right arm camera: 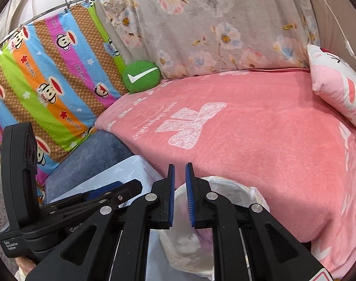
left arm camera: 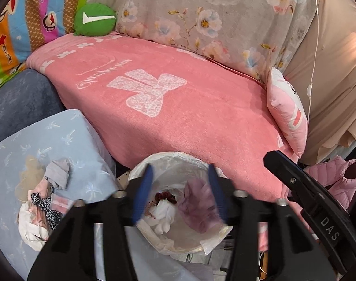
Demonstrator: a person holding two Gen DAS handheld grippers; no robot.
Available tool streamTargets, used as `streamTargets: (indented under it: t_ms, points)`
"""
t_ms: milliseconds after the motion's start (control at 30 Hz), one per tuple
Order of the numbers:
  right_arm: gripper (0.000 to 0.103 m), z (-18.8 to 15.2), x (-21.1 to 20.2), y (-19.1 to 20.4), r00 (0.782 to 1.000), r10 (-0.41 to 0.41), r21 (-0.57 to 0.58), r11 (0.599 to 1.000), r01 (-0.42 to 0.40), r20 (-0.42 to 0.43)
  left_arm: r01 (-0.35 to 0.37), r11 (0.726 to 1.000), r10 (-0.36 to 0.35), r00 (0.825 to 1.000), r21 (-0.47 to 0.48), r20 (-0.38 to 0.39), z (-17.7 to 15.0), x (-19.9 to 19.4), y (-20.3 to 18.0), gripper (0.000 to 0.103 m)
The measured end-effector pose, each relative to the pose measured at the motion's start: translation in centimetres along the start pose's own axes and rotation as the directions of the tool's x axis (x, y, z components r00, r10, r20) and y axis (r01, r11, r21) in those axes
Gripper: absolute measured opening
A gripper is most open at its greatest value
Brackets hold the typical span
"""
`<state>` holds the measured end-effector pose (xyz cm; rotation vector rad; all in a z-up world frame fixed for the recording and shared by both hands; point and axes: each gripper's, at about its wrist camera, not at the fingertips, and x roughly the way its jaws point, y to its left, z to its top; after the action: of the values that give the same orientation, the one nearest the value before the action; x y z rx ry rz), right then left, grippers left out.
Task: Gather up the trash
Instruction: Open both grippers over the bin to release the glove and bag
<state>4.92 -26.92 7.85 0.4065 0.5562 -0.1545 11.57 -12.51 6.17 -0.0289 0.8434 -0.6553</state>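
Left fingers (left arm camera: pixel 181 182) spread empty over lined bin (left arm camera: pixel 140 168), right fingers (right arm camera: pixel 180 182) nearly closed, empty, pink blanket (left arm camera: pixel 178 107) beyond.

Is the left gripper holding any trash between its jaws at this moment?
No, the left gripper has its jaws spread wide above the lined trash bin, with nothing clamped between them.

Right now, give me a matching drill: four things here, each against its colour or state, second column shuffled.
Things:
1. left claw
2. right claw
3. round cushion
4. bin

States:
A. green with a white tick
B. fingers nearly together, nothing held
C. lined with a white bag, trash inside
D. open above the bin

Pairs: 1-D, 2-B, 3-A, 4-C
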Motion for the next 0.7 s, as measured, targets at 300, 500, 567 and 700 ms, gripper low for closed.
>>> streamTargets:
  t_ms: [300,500,567,700]
  points:
    - [0.021,-0.7,0.3,0.3,1.0,0.006,-0.001,1.0,-0.006,-0.011,-0.039,0.999,0.039,0.999,0.005,0.001,-0.1,0.3,0.4,0.056]
    - [0.021,-1.4,0.6,1.1,1.0,0.012,-0.01,1.0,-0.012,-0.026,-0.056,0.998,0.056,0.998,-0.012,0.007,-0.5,-0.2,1.2,0.056]
    - [0.021,-1.6,0.7,1.4,0.999,0.016,-0.014,1.0,-0.016,-0.032,-0.061,0.998,0.061,0.998,-0.02,0.009,-0.6,-0.4,1.5,0.056]
    - [0.021,-2.1,0.9,2.1,0.999,0.025,-0.024,0.999,-0.026,-0.045,-0.071,0.997,0.071,0.997,-0.031,0.012,-0.9,-0.7,2.2,0.056]
